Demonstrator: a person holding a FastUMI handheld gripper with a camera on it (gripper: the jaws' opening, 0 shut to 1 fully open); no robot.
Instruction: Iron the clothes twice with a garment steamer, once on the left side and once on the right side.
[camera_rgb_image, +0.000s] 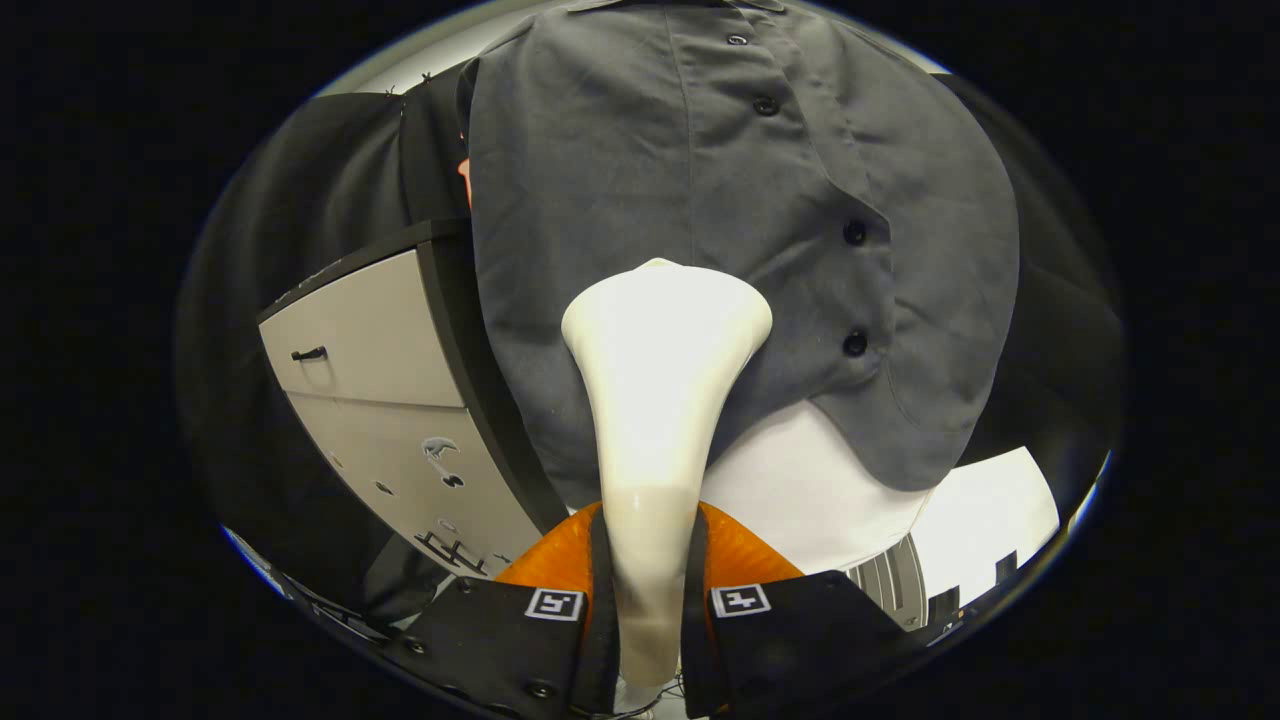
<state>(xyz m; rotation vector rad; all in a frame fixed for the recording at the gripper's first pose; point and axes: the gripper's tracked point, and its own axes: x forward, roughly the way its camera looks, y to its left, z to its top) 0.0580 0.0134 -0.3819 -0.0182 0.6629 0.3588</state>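
From my remote station I see the gripper (646, 600) clamped on the slim neck of a white garment steamer (655, 400), both fingers pressing its sides at the bottom centre of the frame. The steamer widens to a broad head in the middle of the picture, and that head sits against the lower front of a dark grey button-up shirt (640, 170) hanging ahead of the fingers. The shirt spreads across the upper centre; its placket, with a row of dark buttons (855, 232), runs down to the right of the steamer head, so the head lies on the panel left of the buttons. The hem curves away at lower right (whether the head truly touches the cloth or stands just off it, I cannot tell).

Below the hem, right of the steamer, a plain white surface (800, 490) shows. At left of centre stands a pale grey cabinet (370, 340) with a dark top edge and a small dark drawer handle (309, 354). Black cloth (320, 170) hangs behind it at upper left.
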